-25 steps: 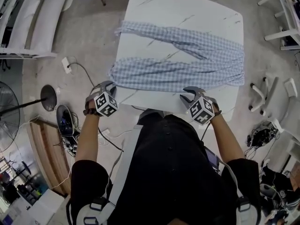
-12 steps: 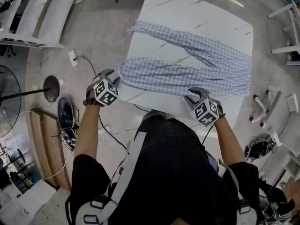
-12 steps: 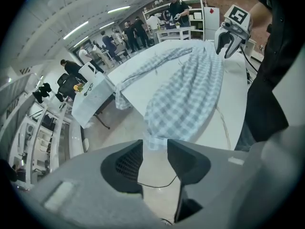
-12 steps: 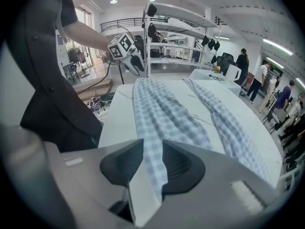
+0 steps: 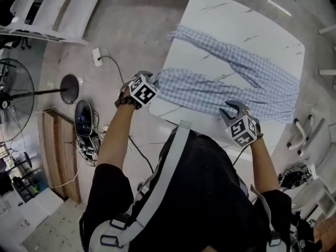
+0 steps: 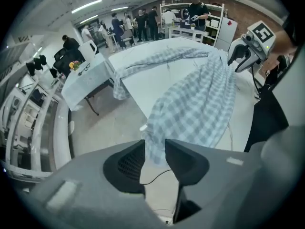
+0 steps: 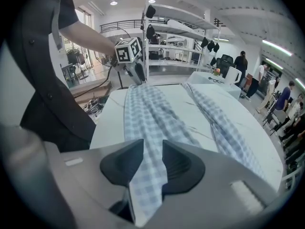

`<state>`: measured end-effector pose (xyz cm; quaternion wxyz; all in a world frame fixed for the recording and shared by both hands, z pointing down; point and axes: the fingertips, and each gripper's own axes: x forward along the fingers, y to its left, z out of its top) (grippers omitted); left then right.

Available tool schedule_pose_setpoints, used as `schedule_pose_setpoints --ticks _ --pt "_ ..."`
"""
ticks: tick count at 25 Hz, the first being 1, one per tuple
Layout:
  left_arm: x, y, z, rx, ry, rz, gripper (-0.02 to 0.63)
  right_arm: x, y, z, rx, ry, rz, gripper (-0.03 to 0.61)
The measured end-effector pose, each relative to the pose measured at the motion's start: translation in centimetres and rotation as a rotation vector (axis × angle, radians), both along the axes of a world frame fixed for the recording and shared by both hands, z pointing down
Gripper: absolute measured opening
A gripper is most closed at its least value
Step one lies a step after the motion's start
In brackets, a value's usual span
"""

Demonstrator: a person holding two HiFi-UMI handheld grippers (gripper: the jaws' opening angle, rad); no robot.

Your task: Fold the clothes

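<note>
Blue-and-white checked trousers [image 5: 231, 83] lie spread across the white marble table [image 5: 220, 20], legs to the left. My left gripper [image 5: 153, 81] is at the table's left corner, on the hem of the near leg. In the left gripper view the checked cloth [image 6: 200, 99] runs in between the jaws of that gripper [image 6: 155, 144], which have just been closing on it. My right gripper [image 5: 231, 109] stands at the near edge by the waist. In the right gripper view the cloth [image 7: 147, 113] passes right through the pinched jaws of that gripper [image 7: 152, 147].
A standing fan [image 5: 16, 93] and a power strip with cables [image 5: 97, 56] are on the floor to the left. White chair frames [image 5: 310, 135] stand right of the table. People [image 6: 143, 18] and a draped small table [image 6: 86, 78] are behind; shelving [image 7: 176, 37] stands beyond the table.
Both grippers have moved up and to the right in the head view, keeping the trousers' near edge with them. The left gripper has rolled. The table now sits further right in the view.
</note>
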<state>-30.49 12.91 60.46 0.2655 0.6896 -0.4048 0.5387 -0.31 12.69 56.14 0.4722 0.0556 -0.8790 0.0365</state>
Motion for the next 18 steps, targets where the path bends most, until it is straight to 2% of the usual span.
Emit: schedule_pose_setpoints --ticks 3,8,10,15,18 --pt "-0.2 0.8 1.3 -0.054 0.044 -0.046 0.143 -0.3 -0.3 0.3 -0.003 0.003 0.004 0.127" --pt "-0.1 1.7 1.6 -0.068 0.142 -0.105 0.092 -0.6 -0.5 0.6 -0.013 0.007 0.01 0.126" --pt "-0.5 2.7 2.2 -0.09 0.147 -0.122 0.04 -0.6 -0.2 0.8 -0.018 0.014 0.005 0.124" --pt "-1.0 5.0 3.0 -0.11 0.128 -0.188 0.021 -0.6 0.6 0.7 -0.017 0.024 -0.021 0.123" --pt "-1.4 6.4 3.5 -0.112 0.139 -0.311 0.02 -0.7 0.8 0.6 -0.012 0.02 -0.028 0.121"
